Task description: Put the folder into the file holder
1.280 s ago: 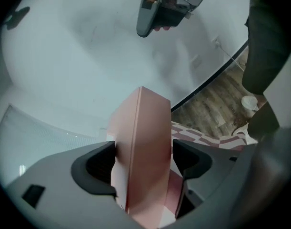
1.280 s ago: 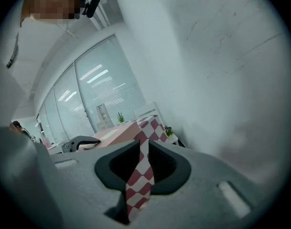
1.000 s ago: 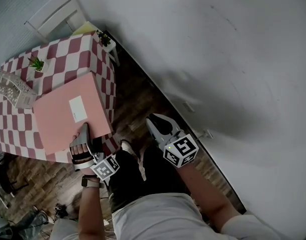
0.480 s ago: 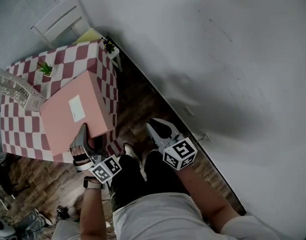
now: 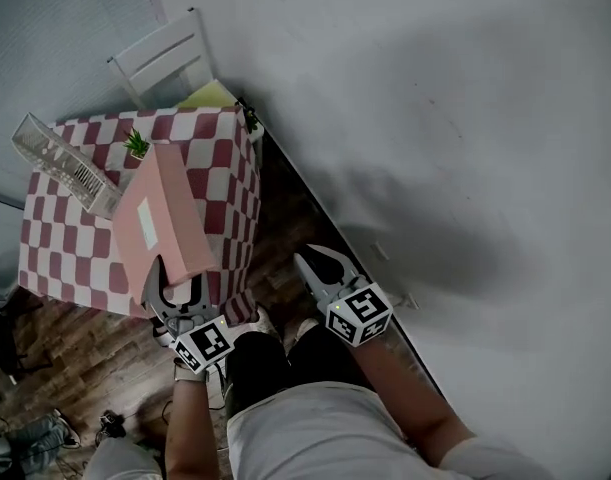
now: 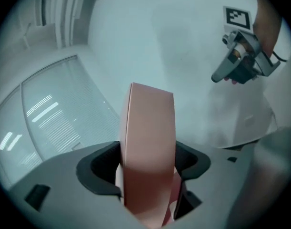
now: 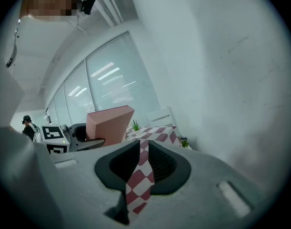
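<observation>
A thick pink folder (image 5: 160, 223) with a white label stands on edge above the near side of the checkered table (image 5: 220, 158). My left gripper (image 5: 177, 273) is shut on its lower end; its jaws have just been closing, and both pads press the folder (image 6: 147, 147) from either side. The white wire file holder (image 5: 60, 158) lies at the table's far left, apart from the folder. My right gripper (image 5: 307, 258) hangs to the right of the table over the floor, with nothing in it and only a narrow slit between its jaws. In the right gripper view the folder (image 7: 107, 123) shows at the left.
A small green plant (image 5: 137, 144) stands on the table just beyond the folder, and another plant (image 5: 250, 118) at the far right corner. A white chair (image 5: 170, 53) stands behind the table. A white wall runs close along the right. Dark wood floor lies below.
The folder has come up off the table and tipped from lying flat to standing on edge. The left gripper has rolled and risen with it. The right gripper has risen a little.
</observation>
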`<state>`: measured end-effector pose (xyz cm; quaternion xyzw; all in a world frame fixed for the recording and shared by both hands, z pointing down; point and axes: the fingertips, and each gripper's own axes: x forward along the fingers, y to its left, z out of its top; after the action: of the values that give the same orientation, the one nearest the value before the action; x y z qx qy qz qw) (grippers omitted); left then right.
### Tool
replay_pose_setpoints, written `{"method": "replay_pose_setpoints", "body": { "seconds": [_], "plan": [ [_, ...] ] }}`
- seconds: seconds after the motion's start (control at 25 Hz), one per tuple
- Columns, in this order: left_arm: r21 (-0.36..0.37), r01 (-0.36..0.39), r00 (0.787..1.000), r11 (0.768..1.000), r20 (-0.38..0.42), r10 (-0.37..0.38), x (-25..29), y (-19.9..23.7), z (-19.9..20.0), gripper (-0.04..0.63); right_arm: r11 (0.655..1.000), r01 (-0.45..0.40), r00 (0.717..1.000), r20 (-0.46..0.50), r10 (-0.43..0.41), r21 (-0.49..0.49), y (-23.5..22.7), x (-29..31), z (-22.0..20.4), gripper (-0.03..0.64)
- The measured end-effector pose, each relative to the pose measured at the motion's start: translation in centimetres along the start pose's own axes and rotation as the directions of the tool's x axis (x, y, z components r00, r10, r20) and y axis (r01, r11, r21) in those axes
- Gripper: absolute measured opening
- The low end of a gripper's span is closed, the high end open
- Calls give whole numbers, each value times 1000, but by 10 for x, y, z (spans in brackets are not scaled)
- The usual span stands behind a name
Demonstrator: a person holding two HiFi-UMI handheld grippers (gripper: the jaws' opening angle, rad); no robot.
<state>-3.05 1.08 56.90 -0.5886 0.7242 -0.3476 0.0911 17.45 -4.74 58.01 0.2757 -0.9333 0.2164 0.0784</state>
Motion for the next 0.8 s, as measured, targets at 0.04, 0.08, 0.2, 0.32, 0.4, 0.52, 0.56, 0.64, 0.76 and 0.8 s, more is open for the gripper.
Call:
{"method": "replay_pose_setpoints", "body": {
  "seconds": [0.04, 0.08, 0.2, 0.32, 0.4, 0.52, 0.56, 0.64, 0.76, 0.8],
  "plan": [
    [-48, -14, 1000, 999, 3, 15, -4, 11, 0, 328, 1000, -10, 1000, -2, 10, -8, 6, 3, 5, 38],
    [-91, -27, 1000, 995, 7, 28, -8, 21, -1, 328, 1000, -20, 1000, -4, 20, -17, 12, 5, 10, 38],
    [-192, -57, 997, 980, 48, 67, -19, 47, -4, 325, 998, -54, 998, -12, 54, -43, 29, 14, 20, 38],
    [-280, -81, 988, 956, 103, 114, -29, 73, -9, 319, 994, -86, 996, -24, 85, -61, 48, 23, 26, 38],
    [-335, -93, 988, 938, 86, 129, -37, 87, -18, 318, 992, -106, 994, -32, 104, -71, 60, 28, 28, 38],
    [-422, -113, 983, 899, 86, 164, -46, 107, -27, 316, 988, -132, 991, -42, 128, -85, 78, 37, 30, 38],
    [-445, -125, 980, 887, 84, 180, -49, 113, -31, 316, 986, -140, 990, -44, 137, -90, 84, 40, 31, 38],
    [-457, -156, 976, 876, 64, 207, -55, 124, -42, 314, 981, -161, 986, -47, 157, -103, 93, 47, 33, 38],
    [-485, -197, 968, 852, 41, 246, -59, 137, -55, 314, 975, -187, 982, -52, 182, -122, 102, 56, 35, 38],
    [-494, -207, 966, 845, 33, 256, -61, 140, -59, 314, 973, -192, 981, -53, 186, -125, 104, 58, 34, 38]
  ]
}}
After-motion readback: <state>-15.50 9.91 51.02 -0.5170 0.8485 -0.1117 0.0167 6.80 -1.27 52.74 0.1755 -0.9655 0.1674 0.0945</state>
